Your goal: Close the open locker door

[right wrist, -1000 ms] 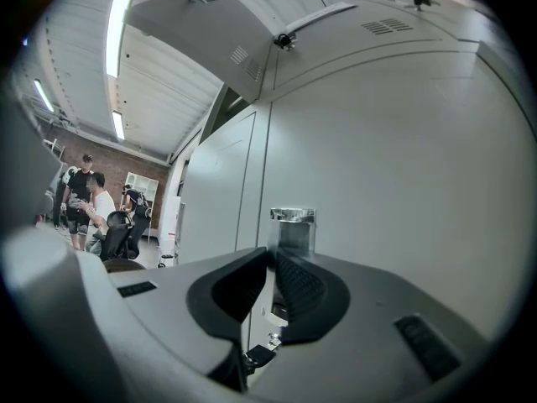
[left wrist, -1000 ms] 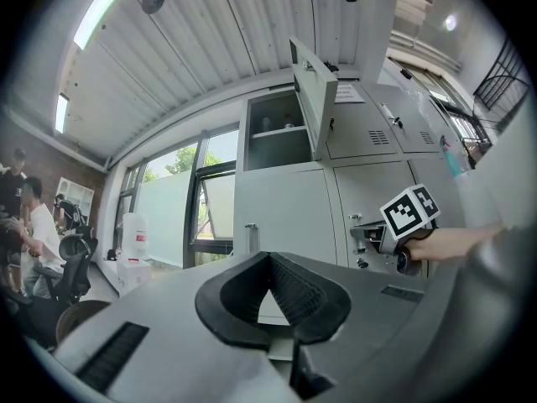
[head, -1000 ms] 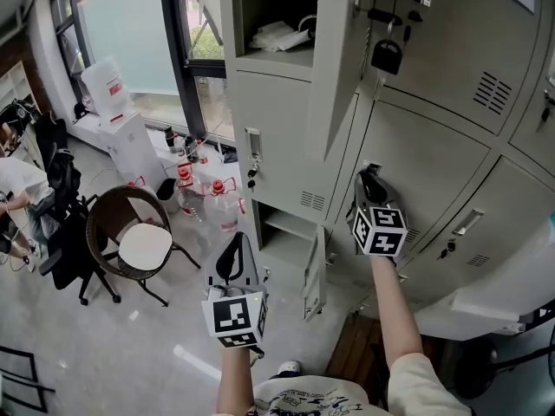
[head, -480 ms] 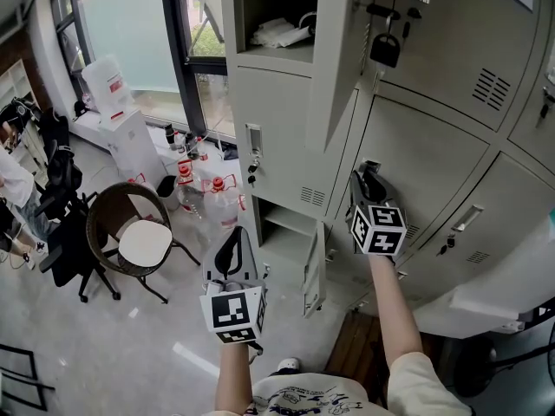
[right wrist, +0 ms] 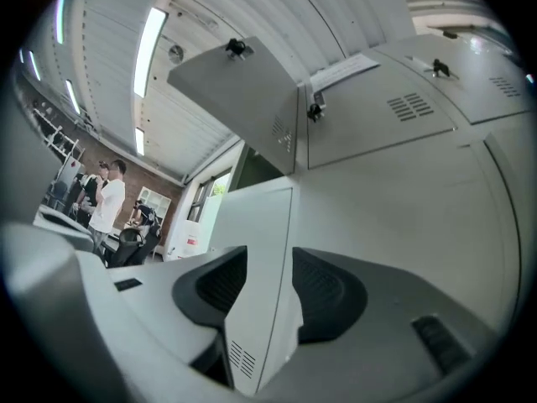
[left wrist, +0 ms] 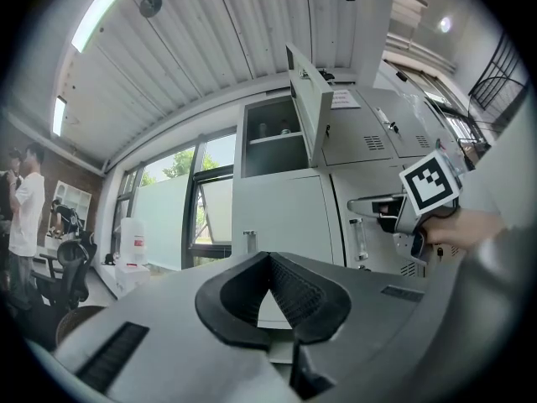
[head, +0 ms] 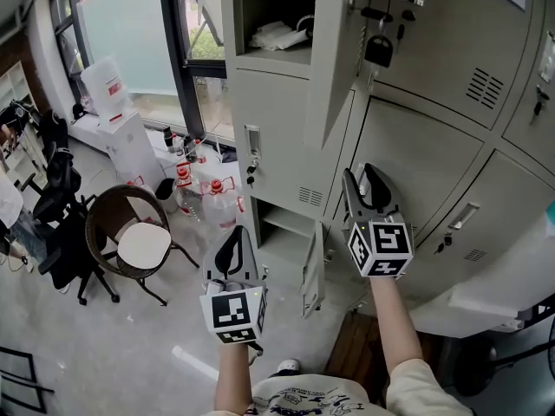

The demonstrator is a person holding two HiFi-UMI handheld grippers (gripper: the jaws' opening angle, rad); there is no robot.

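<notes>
Locker door (head: 334, 59) on the top compartment stands swung out, its long edge upright. It lies above and slightly left of the right tongs (head: 358, 176), which point up towards its lower edge and are much nearer it than the left tongs (head: 232, 239). The right tongs have just been opening and stand apart, gripping nothing; the left are pressed together, empty. A lower door (head: 310, 271) also stands ajar between the two.
</notes>
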